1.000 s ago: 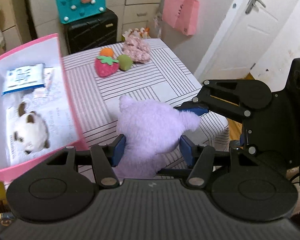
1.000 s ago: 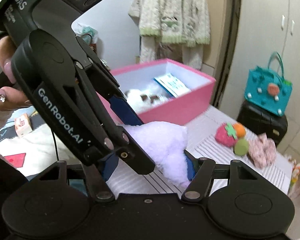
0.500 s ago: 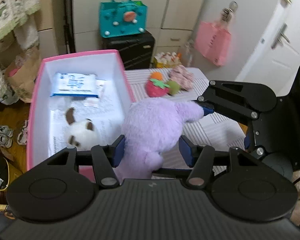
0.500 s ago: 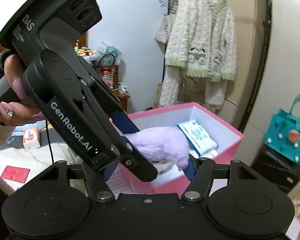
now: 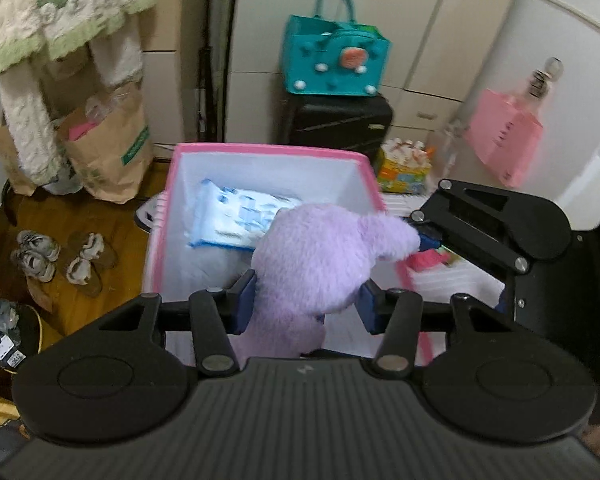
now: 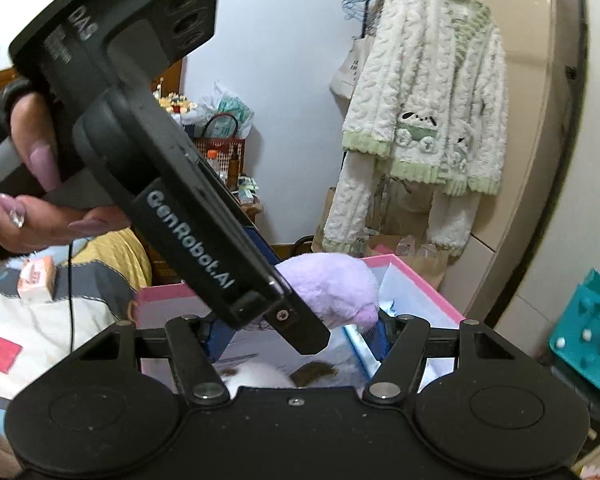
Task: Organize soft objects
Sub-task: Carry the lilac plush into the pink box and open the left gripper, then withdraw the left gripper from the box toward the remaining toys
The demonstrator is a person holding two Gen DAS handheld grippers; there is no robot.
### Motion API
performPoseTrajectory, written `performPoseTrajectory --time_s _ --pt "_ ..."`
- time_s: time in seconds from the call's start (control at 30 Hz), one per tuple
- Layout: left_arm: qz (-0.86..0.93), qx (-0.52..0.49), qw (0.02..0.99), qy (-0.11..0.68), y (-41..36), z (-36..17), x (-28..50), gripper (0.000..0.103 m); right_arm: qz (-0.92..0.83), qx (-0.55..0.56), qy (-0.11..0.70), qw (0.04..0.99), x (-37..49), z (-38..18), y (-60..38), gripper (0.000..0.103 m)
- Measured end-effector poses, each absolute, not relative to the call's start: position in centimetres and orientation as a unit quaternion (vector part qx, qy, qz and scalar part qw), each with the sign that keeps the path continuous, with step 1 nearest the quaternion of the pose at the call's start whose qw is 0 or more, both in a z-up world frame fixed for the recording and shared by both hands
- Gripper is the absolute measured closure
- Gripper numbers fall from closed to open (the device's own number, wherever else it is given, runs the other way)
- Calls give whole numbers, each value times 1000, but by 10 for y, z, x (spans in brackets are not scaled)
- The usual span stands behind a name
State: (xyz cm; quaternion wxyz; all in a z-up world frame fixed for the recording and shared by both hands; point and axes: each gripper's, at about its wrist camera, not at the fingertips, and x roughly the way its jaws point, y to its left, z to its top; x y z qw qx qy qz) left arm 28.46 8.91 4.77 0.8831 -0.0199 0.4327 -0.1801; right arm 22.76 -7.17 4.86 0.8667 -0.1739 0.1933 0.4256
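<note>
Now the purple plush toy hangs over the open pink storage box, pinched by both the left gripper, whose jaws have just been closing, and the right gripper, while a white-and-brown plush already lies inside, so release remains.

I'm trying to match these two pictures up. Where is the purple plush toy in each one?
Left wrist view: the purple plush is at centre, just above the camera's own claw, hanging over the pink box.
Right wrist view: the purple plush is at centre, partly hidden behind the other claw's black arm, over the box's near rim.
Shared landmark: the pink box; also the teal bag, at the right edge in the right wrist view.
</note>
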Motion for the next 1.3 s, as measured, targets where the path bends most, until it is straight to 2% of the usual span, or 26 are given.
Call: performPoseTrajectory --time_s 0.33,0.4,0.47,0.6,0.67,0.87,1.0,1.3 --pt "-131 6 889 440 89 17 350 57 427 -262 155 851 280 25 -38 34" --pt "-130 -2 883 451 88 6 361 58 422 -279 164 847 293 19 -34 36" --pt "-123 -3 883 453 85 -2 367 59 421 -276 193 842 307 15 -35 42" --pt "-142 -8 878 458 78 -5 364 57 389 -285 226 846 319 6 -38 42" --pt "-146 4 883 445 72 -2 360 56 369 -294 237 849 321 1 -42 46" --pt "-149 1 892 427 68 7 353 50 318 -273 275 865 327 -3 -53 46" --pt "-138 16 896 421 70 10 346 50 244 -265 323 875 329 -5 -58 45" --pt "-128 52 893 428 75 23 314 46 233 -261 310 884 299 17 -77 44"
